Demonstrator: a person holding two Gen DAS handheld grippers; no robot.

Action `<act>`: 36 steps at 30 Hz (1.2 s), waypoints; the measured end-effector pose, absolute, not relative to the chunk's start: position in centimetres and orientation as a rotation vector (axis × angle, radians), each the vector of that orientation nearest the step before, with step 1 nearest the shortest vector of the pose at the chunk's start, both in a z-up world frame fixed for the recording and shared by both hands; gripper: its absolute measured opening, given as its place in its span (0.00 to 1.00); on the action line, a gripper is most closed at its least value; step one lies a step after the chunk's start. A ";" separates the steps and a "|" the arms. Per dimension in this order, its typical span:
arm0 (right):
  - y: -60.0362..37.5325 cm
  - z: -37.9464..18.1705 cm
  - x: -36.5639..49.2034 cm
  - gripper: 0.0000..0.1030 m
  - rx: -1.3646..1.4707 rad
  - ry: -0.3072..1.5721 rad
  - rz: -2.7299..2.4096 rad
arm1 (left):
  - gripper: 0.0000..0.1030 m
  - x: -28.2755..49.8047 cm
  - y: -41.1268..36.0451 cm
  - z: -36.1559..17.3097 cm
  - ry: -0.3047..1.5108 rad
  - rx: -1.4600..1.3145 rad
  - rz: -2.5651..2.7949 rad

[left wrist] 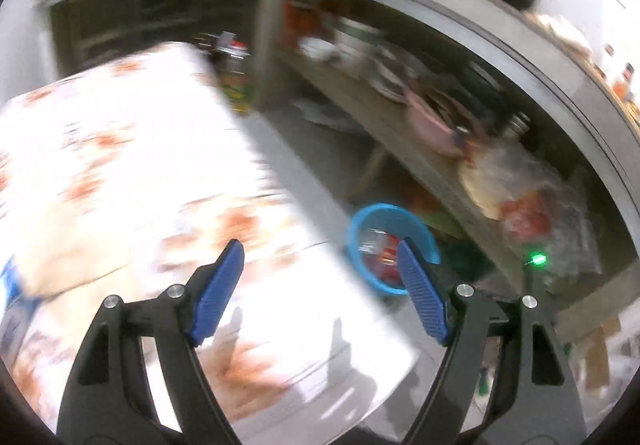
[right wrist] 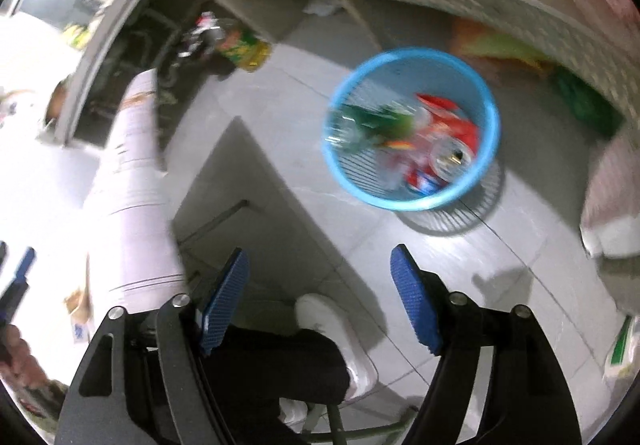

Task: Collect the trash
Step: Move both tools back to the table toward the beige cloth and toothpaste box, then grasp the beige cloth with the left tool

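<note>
Your left gripper [left wrist: 320, 277] and right gripper [right wrist: 320, 277] both gape wide, holding nothing. The trash [right wrist: 432, 141], light crinkly wrappers and a can, lies in the blue basket [right wrist: 490, 117] on the floor; pinch wrappers by an edge. Only the left view shows the tablecloth [left wrist: 120, 165]; only the right shows your shoe [right wrist: 340, 333].

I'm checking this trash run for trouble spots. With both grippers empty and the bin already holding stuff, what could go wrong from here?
1. The blue bin already holds a green bottle, red wrappers and a can; more drops might bounce out onto the floor.
2. The person's shoe is right under the open right gripper, so a low swing could hit it.
3. The open left gripper hangs over the table edge, and both views are blurred, so the next grab may miss.
</note>
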State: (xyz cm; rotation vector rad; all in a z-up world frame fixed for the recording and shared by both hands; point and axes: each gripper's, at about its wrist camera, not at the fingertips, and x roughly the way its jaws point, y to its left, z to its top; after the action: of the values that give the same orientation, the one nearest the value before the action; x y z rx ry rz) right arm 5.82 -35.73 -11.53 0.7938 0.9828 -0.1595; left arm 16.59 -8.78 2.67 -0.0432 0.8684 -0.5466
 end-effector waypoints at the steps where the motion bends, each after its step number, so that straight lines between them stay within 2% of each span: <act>1: -34.7 -10.2 6.4 0.75 0.766 0.966 -0.124 | 0.73 16.0 -6.2 2.7 0.859 -0.064 -0.500; 9: -25.4 -2.2 11.0 0.81 0.544 0.878 0.166 | 0.73 14.3 9.2 3.1 0.779 -0.210 -0.148; 14: -17.7 -0.1 13.7 0.83 0.419 0.896 0.331 | 0.73 14.8 18.2 2.2 0.754 -0.378 0.023; 17: -13.3 0.4 15.2 0.83 0.351 0.922 0.419 | 0.73 16.2 21.4 1.0 0.777 -0.374 0.111; 25: -2.6 1.5 20.5 0.88 0.083 0.949 0.548 | 0.72 17.4 24.0 -1.7 0.820 -0.390 0.102; 30: 3.0 -0.3 24.6 0.90 -0.129 0.981 0.553 | 0.72 16.8 23.9 -1.8 0.788 -0.404 0.078; 32: 4.0 -1.3 26.1 0.90 -0.144 1.002 0.545 | 0.72 15.6 23.5 -0.9 0.739 -0.386 0.064; 36: 3.0 -1.5 28.3 0.88 0.020 1.039 0.555 | 0.71 12.3 21.3 0.9 0.621 -0.322 -0.072</act>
State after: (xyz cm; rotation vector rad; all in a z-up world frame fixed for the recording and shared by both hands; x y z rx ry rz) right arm 28.29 3.02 -1.47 0.0198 1.0387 0.5550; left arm 12.30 21.28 0.89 -0.3216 0.6215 -0.0722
